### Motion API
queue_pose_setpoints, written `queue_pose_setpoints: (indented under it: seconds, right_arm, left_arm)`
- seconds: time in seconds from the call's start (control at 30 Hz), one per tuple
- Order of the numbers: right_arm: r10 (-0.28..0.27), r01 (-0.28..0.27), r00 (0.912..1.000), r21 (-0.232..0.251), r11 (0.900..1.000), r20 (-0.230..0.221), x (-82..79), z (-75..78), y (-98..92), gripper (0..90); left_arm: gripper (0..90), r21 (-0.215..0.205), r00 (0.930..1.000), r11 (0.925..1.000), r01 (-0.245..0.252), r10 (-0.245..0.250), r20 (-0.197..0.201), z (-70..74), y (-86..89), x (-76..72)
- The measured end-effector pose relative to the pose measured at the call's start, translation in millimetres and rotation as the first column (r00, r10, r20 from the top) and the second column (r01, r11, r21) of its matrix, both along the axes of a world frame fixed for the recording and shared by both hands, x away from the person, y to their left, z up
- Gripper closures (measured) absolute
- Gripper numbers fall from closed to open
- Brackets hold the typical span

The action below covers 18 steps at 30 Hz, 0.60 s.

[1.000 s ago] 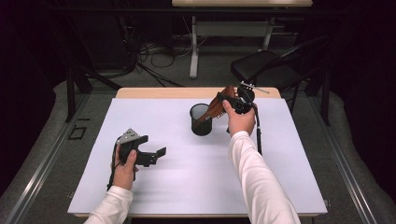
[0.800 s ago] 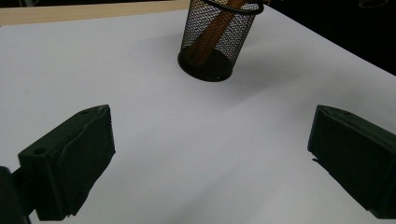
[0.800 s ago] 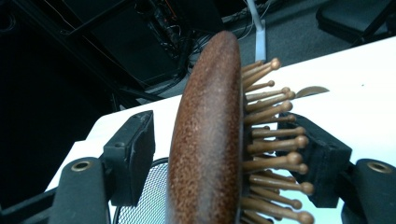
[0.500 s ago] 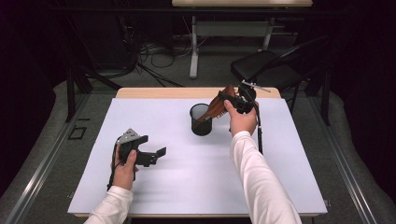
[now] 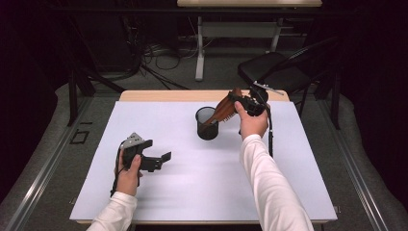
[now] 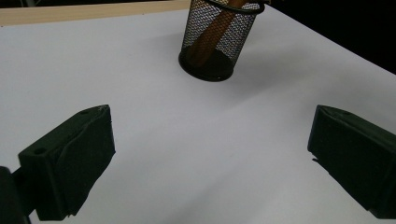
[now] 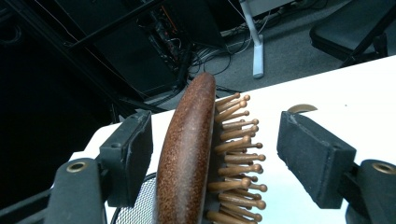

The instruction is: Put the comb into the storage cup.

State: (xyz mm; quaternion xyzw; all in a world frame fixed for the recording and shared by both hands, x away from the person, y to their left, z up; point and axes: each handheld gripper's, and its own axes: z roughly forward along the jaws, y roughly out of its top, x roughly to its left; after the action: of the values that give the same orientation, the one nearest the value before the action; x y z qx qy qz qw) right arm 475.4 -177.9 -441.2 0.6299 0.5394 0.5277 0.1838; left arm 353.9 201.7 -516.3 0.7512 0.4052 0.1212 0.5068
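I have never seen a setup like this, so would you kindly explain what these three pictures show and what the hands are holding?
A person sits at a white table with a hand-held two-jaw gripper in each hand. One picture looks down from above; the other two come from cameras riding on each gripper. On the table stands a black mesh cup with a wooden hairbrush leaning in it, handle down. The right gripper has just been opening: the brush head is between its jaws, but the pads stand clear of it. The left gripper rests on the table, open, holding nothing.
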Motion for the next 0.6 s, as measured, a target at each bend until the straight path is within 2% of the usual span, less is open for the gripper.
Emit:
queue_pose_setpoints:
  seconds: [0.33,0.43,0.5,0.6]
  right_arm:
    - [-0.038,0.039,0.9982,-0.015,0.999,0.047,-1.9,4.8,-4.6,15.0]
    - [-0.066,0.068,0.9969,-0.039,0.997,0.043,-1.2,5.6,-7.6,11.3]
    - [-0.077,0.078,0.9968,-0.061,0.995,0.023,0.3,5.9,-8.9,8.2]
    - [-0.055,0.056,0.9983,-0.042,0.998,0.020,0.3,7.3,-12.0,6.0]
  left_arm:
    - [1.0,0.001,1.0000,1.0000,-0.001,0.001,0.000,-0.2,-0.2,0.0]
    - [1.0,0.001,1.0000,1.0000,-0.001,0.001,0.000,-0.3,-0.2,0.0]
    - [1.0,0.001,1.0000,1.0000,-0.001,0.001,0.000,-0.4,-0.2,0.1]
    - [1.0,0.002,1.0000,1.0000,-0.001,0.001,0.001,-0.3,-0.1,0.1]
